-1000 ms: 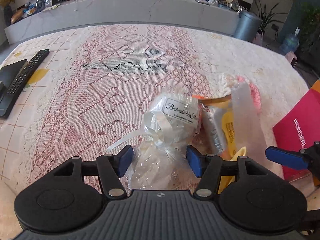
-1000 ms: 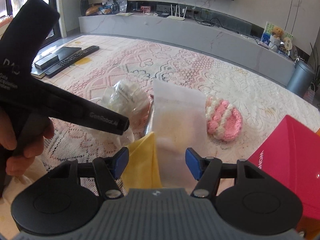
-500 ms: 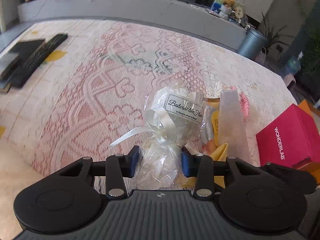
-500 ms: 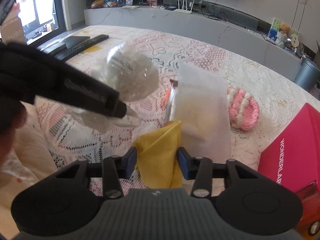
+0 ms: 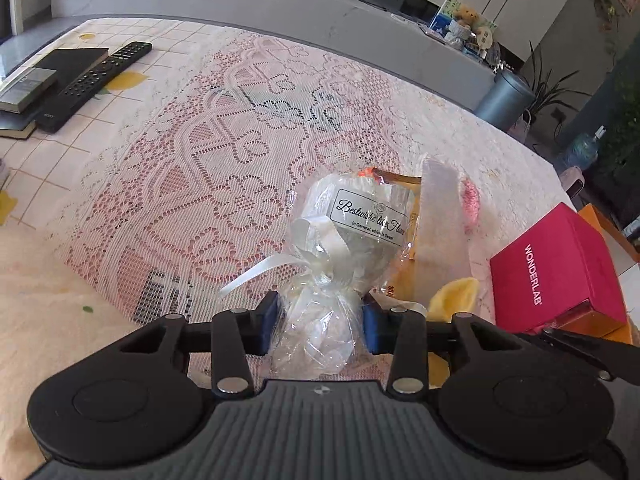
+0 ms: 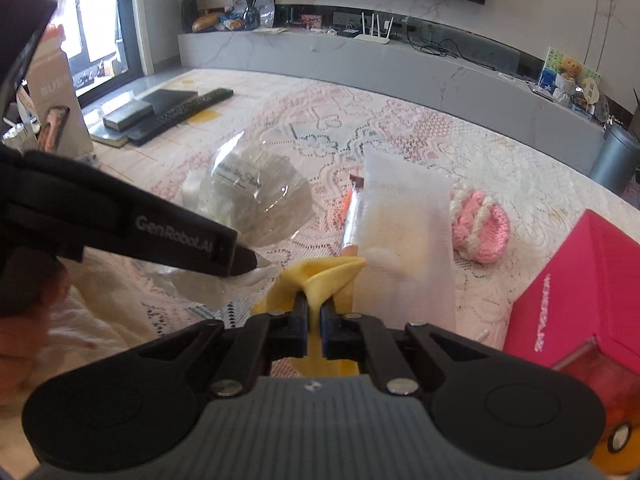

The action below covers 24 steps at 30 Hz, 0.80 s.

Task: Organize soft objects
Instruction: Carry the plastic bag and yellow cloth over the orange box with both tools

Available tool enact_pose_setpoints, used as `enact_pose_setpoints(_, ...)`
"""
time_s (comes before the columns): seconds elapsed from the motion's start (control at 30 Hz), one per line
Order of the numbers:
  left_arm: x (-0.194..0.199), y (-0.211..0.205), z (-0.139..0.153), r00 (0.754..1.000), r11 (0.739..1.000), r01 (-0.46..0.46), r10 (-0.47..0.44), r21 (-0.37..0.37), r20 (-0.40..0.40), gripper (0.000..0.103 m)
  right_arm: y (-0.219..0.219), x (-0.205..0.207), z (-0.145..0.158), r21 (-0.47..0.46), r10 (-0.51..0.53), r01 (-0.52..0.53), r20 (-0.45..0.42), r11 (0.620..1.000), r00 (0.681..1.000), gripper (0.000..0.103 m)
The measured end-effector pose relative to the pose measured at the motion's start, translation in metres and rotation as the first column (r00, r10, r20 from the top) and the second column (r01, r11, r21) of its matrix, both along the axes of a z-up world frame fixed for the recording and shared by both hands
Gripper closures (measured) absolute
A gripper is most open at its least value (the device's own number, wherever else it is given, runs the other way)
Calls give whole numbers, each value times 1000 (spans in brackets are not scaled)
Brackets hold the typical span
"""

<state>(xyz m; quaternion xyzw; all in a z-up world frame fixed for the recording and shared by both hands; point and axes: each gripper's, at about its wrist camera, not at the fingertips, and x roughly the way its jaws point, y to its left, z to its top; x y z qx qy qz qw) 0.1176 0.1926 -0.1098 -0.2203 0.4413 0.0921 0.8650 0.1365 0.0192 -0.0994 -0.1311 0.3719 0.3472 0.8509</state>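
From my left wrist camera, the left gripper (image 5: 320, 322) has its fingers clamped on the crinkled tail of the cellophane gift bag (image 5: 352, 240), below the ribbon knot, which I judge the least slippery place to hold; the bag stands up over the lace-covered bench (image 5: 208, 152), beside the red box (image 5: 556, 268).

From my right wrist camera, the right gripper (image 6: 314, 322) is pinched tight on a fold of yellow cloth (image 6: 324, 280), just beside the white pouch (image 6: 408, 240); the pink knitted piece (image 6: 484, 228) lies untouched.

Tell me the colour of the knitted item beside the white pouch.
Pink and cream knitted item; right wrist view shows it best.
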Motion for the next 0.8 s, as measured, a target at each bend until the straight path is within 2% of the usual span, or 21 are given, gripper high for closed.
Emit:
enact_pose_setpoints(0.23, -21, -21, 20, 998, 1000, -6, 6, 2, 63, 57, -42, -17, 29, 70, -80, 79, 1, 994, 997, 100)
enact_pose_setpoints(0.43, -31, -49, 42, 992, 999, 47, -49, 13, 114, 58, -76, -25, 53, 104, -144, 141, 29, 985, 989, 100)
enact_pose_setpoints(0.63, -29, -81, 63, 978, 990, 138, -136, -3, 161, 58, -116, -27, 72, 112, -205, 196, 74, 974, 976, 100)
enact_pose_setpoints(0.8, -17, -116, 75, 955, 971, 237, -228, -25, 190, 58, -150, -21, 84, 105, -254, 243, 101, 964, 962, 100)
